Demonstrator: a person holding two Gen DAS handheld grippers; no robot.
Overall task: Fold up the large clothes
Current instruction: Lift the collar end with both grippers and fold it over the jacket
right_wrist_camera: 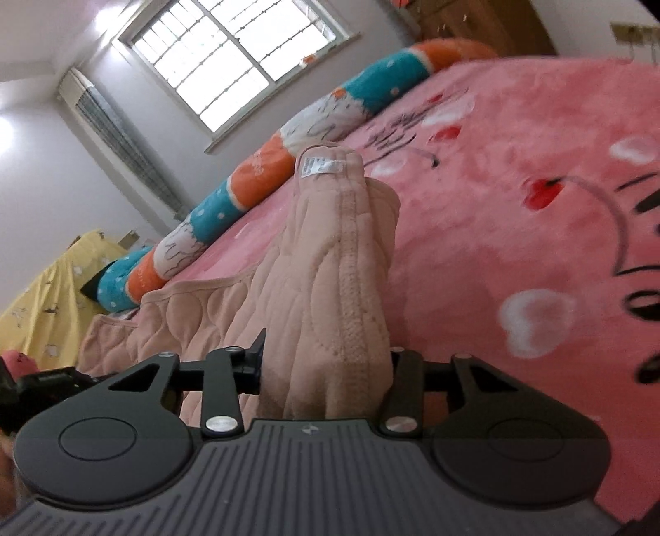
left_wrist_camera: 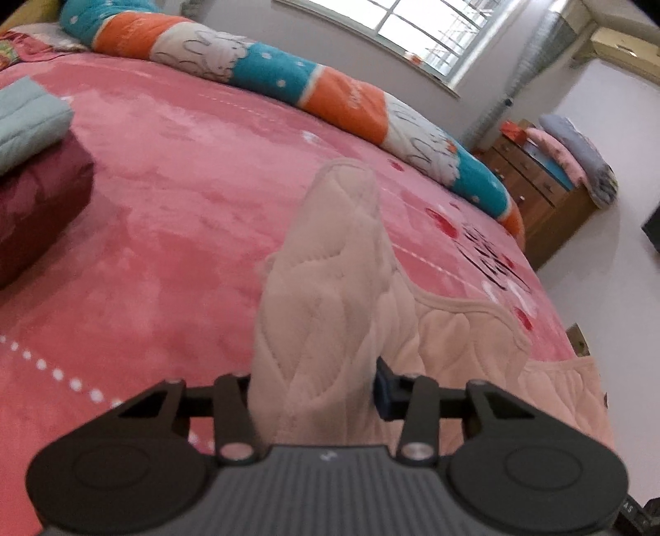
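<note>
**Both jaws bunched on the quilted garment, lifted off the bed**

Left wrist view: my left gripper [left_wrist_camera: 313, 396] has its jaws clenched on a thick bunch of the peach quilted garment [left_wrist_camera: 330, 288], which stands up from the bottom centre toward mid-frame. The rest of it trails to the lower right, lying on the pink bed cover [left_wrist_camera: 165, 206]. At the left edge sits a stack of folded clothes [left_wrist_camera: 37, 165], pale green on dark red. A long orange, teal and white bolster [left_wrist_camera: 268, 70] runs along the far edge of the bed below the window [left_wrist_camera: 412, 29], and a wooden dresser [left_wrist_camera: 544, 193] stands at the right. Dark script is printed on the cover at right of centre, too blurred and slanted for me to read.

Right wrist view: my right gripper [right_wrist_camera: 326, 371] likewise has its jaws grasping a gathered ridge of the same garment, rising up the middle of the frame. A white care label [right_wrist_camera: 324, 167] is sewn near the top of that ridge; its print is too small to read. Black lettering crosses the cover at the right edge, only partly in frame.

As I judge it, the risk lies in the fat, bunched grip: I may be holding several layers instead of one edge, so the fold could come out lopsided, or the plush cloth could slide out if I pull the two bunches apart too hard
</note>
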